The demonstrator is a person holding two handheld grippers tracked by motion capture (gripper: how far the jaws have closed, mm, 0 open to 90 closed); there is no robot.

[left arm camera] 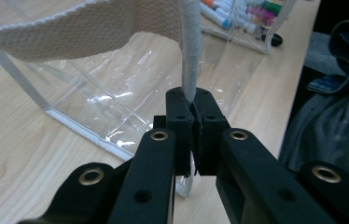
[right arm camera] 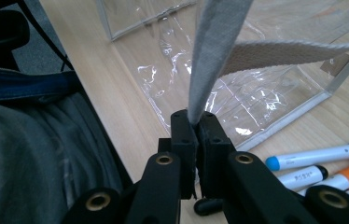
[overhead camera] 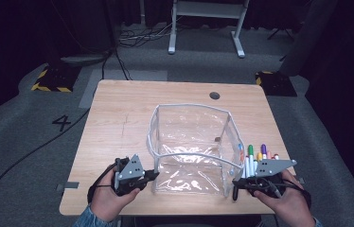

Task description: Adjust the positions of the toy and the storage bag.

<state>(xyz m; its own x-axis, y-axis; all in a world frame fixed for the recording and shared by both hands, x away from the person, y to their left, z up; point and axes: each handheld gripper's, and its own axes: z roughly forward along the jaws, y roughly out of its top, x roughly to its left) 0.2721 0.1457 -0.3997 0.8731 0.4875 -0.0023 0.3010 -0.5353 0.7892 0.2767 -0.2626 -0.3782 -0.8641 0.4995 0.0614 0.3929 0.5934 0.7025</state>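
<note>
Standing open-mouthed near the front edge of the wooden table (overhead camera: 118, 123), the clear plastic bag (overhead camera: 191, 151) with its white webbing rim (overhead camera: 184, 154) is being held up at two points: the left gripper (left arm camera: 192, 108) is pinching the webbing at the bag's near left corner, jaws clamped tight on the strap, and the right gripper (right arm camera: 195, 122) is clamping it likewise at the near right corner. The likely fault is slippage: each strap is sitting only at the jaw tips, so an uneven pull could be freeing one side and collapsing the mouth, or dragging the light bag off the table. The bag is appearing empty; the coloured marker pens (overhead camera: 255, 158) are lying outside it, just beside its right wall.
</note>
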